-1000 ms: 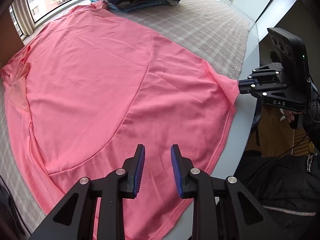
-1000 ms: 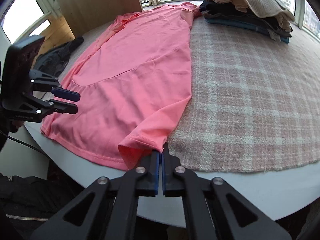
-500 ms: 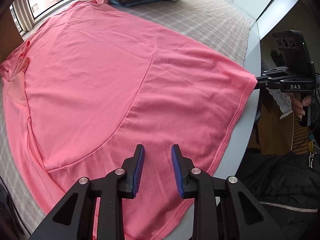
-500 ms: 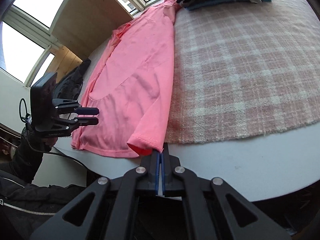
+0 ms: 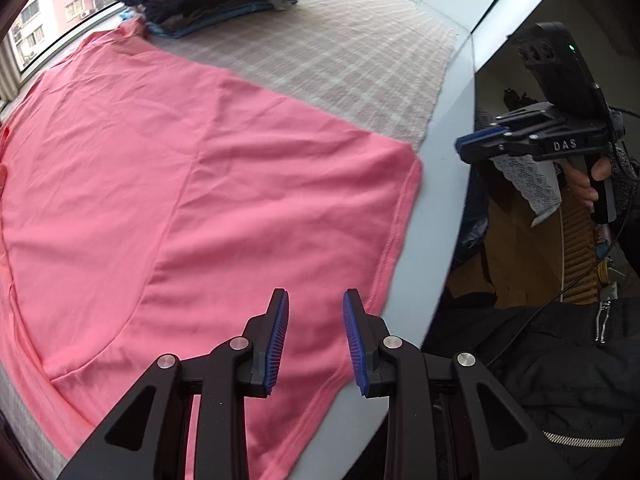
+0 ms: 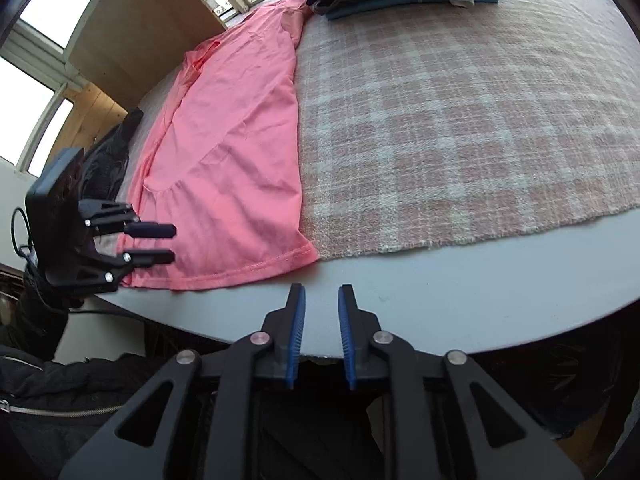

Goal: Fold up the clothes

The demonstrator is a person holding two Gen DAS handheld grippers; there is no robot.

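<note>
Both tongs, left (image 5: 314, 336) and right (image 6: 319, 334), gape empty at the frames' bottom, over a pink shirt (image 5: 192, 200) spread flat mid-frame on the worktop (image 6: 440, 304); thin, limp, probably light, best pinched at hem corners.

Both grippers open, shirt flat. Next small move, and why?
Probably lower the left gripper and shut it on the shirt hem beneath it. The shirt lies spread flat and ungripped, half on the plaid cloth; the left jaws stand open right over the near hem, while the right gripper sits off the fabric, over bare table.
</note>
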